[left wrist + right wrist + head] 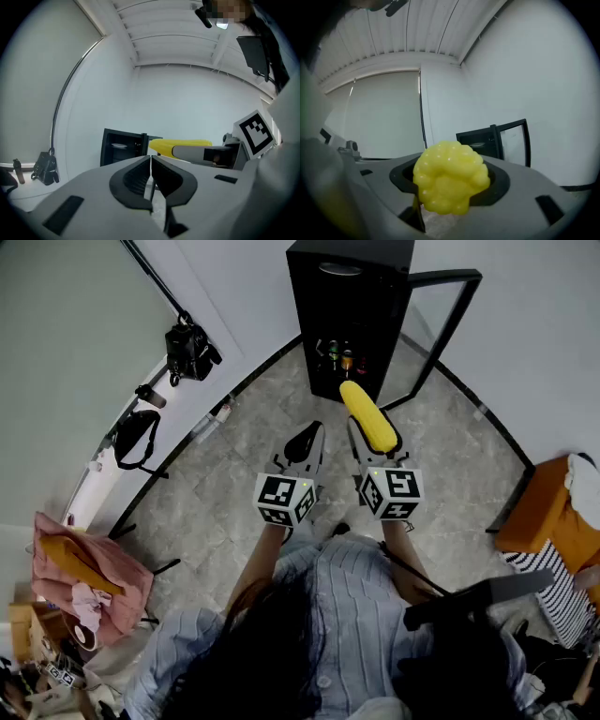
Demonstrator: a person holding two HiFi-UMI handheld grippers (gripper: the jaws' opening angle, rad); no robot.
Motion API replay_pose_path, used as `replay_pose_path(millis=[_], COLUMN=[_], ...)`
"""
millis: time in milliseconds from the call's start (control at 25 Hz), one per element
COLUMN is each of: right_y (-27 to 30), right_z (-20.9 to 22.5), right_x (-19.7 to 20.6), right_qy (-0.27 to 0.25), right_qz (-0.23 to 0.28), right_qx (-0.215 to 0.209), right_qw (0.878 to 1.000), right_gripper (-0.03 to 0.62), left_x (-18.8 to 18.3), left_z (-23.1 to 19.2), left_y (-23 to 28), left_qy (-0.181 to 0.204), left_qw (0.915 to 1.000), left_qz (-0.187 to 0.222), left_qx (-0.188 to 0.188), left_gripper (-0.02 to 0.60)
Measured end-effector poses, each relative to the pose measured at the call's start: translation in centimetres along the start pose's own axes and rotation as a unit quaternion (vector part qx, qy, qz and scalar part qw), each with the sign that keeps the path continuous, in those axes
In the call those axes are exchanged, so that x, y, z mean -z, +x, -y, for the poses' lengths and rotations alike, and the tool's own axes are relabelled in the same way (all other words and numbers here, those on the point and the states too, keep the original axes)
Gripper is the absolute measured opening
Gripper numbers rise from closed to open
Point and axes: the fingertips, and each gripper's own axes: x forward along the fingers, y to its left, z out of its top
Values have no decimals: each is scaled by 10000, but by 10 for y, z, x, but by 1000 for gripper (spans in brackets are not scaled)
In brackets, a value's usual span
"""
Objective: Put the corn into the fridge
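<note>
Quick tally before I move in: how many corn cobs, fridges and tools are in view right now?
corn: 1
fridge: 1
tools: 2 (left tool, right tool)
total: 4

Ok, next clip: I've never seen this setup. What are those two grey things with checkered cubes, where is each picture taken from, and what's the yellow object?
No robot here: a person holds a gripping tool in each hand. The head view looks down from the person's head; the other two cameras ride on the tools. The right tool grips a yellow corn cob, seen end-on in its own view. The left tool is closed and empty. Ahead, on the stone floor, stands a small black fridge with its door open and bottles inside.
</note>
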Motion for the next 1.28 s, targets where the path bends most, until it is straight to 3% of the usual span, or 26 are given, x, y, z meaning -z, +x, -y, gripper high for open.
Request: replay_pose_path(millis=[920,1280], right_y=[4,27], right_z=[15,18], right_x=[7,20], right_qy=[231,329], right_qz=[-17,-126], right_qx=[-232,-266], right_qw=[9995,9990], right_gripper=[263,263], left_x=[2,8], left_z=[3,-21], left_y=[12,26], left_qy=[-6,-67], left_qw=[9999,9998], left_qz=[-60,-140], left_qx=[-86,-144], left_gripper=[15,15])
